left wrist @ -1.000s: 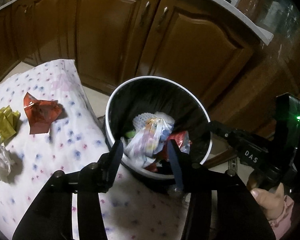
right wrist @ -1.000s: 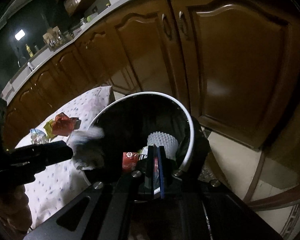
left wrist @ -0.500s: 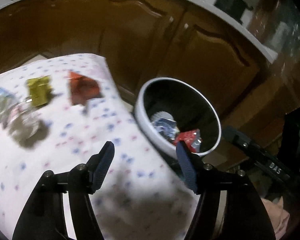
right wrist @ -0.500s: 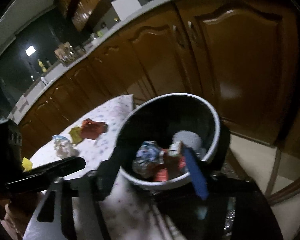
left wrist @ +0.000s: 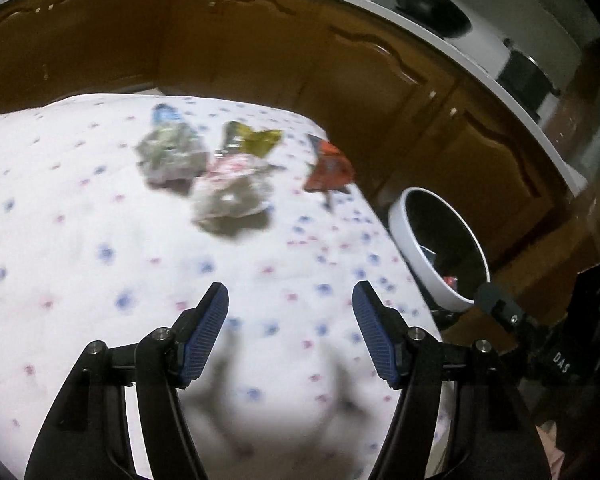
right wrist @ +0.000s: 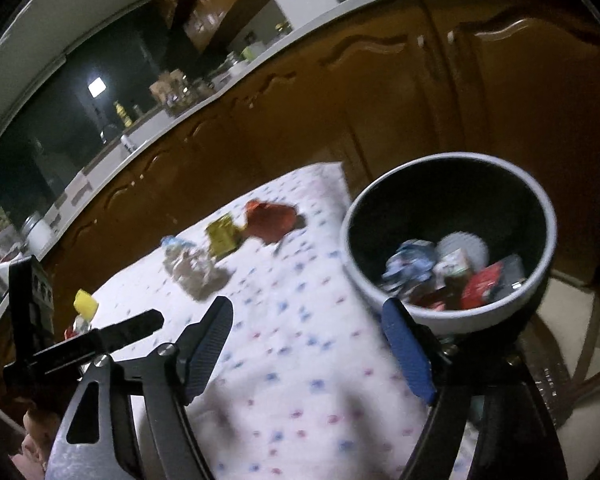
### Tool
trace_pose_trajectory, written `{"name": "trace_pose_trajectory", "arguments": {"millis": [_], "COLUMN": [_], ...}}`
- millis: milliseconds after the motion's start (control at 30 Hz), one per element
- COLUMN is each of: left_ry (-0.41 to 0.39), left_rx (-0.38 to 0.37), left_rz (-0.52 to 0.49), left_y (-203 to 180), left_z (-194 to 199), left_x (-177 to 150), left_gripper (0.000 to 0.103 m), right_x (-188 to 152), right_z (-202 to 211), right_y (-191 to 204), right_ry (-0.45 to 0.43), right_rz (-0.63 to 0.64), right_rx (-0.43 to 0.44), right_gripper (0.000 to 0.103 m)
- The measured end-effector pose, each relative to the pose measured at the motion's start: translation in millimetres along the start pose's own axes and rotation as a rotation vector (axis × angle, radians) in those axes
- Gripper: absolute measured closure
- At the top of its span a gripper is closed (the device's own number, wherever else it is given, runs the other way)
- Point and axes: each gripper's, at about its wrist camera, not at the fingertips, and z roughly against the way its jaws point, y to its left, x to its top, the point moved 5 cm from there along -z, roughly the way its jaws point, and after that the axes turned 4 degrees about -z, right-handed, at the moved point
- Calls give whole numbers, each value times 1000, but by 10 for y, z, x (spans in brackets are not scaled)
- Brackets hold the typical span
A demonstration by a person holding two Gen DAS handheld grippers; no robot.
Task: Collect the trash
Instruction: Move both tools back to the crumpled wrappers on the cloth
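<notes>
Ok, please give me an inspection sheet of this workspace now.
Surface: dotted white cloth, partly bare.
Job's things: red wrapper, gold wrapper, two crumpled wads on the cloth; bin beside it, trash inside.
Clutter: small yellow piece at cloth's edge.
Grippers: left gripper open, empty; right gripper opening, nothing between jaws.
Cables: nothing seen.
Surroundings: brown cabinets, counter with a pan.

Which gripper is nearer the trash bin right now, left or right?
Right. The right gripper, jaws opening and empty, has one finger just in front of the trash bin. The left gripper, empty, hangs over the tablecloth, farther away.
</notes>
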Motion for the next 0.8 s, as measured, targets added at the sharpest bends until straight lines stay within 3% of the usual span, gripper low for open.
{"name": "trace_pose_trajectory", "arguments": {"millis": [333,800], "left_ry": [-11,-21], "left_rx": [46,79], "left_rz": [71,99], "left_y": [417,702], "left_z": [109,8], "left_x": [-63,231], "left_gripper": [37,37], "right_x": [-201,15], "right_z": [-310,-618], "right_y": [397,520], "right_ry": [72,80], "right_rz": [84,109], "right_rx": [19,13], "right_gripper": [19,19]}}
